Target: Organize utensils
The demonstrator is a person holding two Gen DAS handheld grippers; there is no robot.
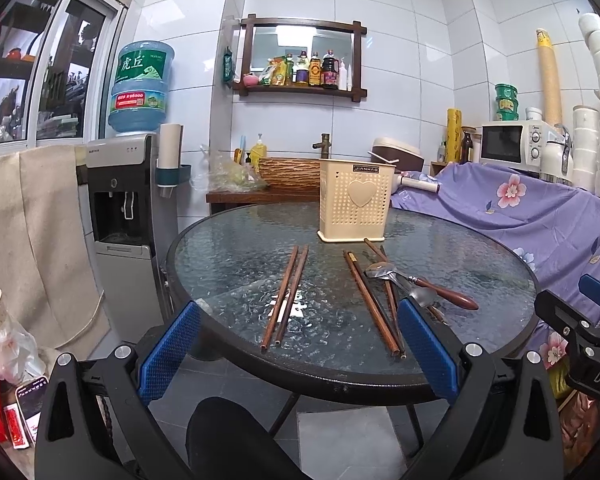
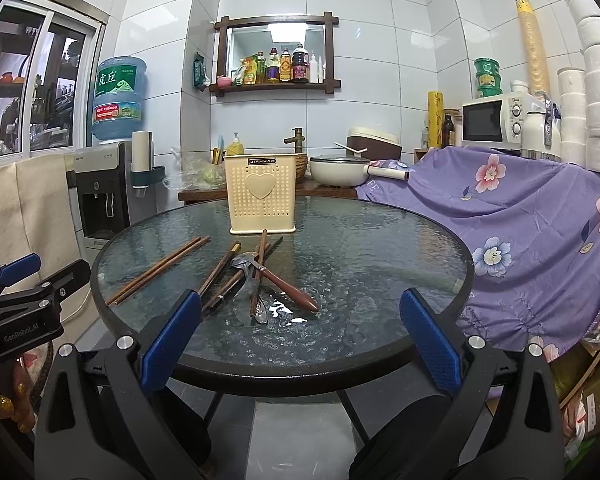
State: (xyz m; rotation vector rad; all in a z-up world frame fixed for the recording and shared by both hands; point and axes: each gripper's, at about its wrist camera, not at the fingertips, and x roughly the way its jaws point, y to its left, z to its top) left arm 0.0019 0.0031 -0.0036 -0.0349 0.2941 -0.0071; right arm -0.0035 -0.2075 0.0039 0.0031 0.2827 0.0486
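A cream perforated utensil holder (image 1: 355, 203) (image 2: 261, 196) with a heart stands upright at the back of the round glass table (image 1: 228, 240) (image 2: 380, 248). In front of it lie a pair of brown chopsticks (image 1: 286, 295) (image 2: 158, 270), more chopsticks (image 1: 374, 304) (image 2: 220, 276) and wooden-handled metal spoons (image 1: 420, 282) (image 2: 276, 276) in a loose pile. My left gripper (image 1: 298, 344) hangs open before the table's near edge, nothing between its blue pads. My right gripper (image 2: 300, 336) is open too, near the front edge, empty.
A water dispenser (image 1: 128, 184) stands left of the table. A purple floral cloth (image 2: 520, 240) covers furniture on the right, with a microwave (image 2: 496, 120) behind. A sink counter (image 1: 276, 192) with a white pan (image 2: 340, 168) sits behind the table. A hand (image 2: 8, 404) holds the left gripper.
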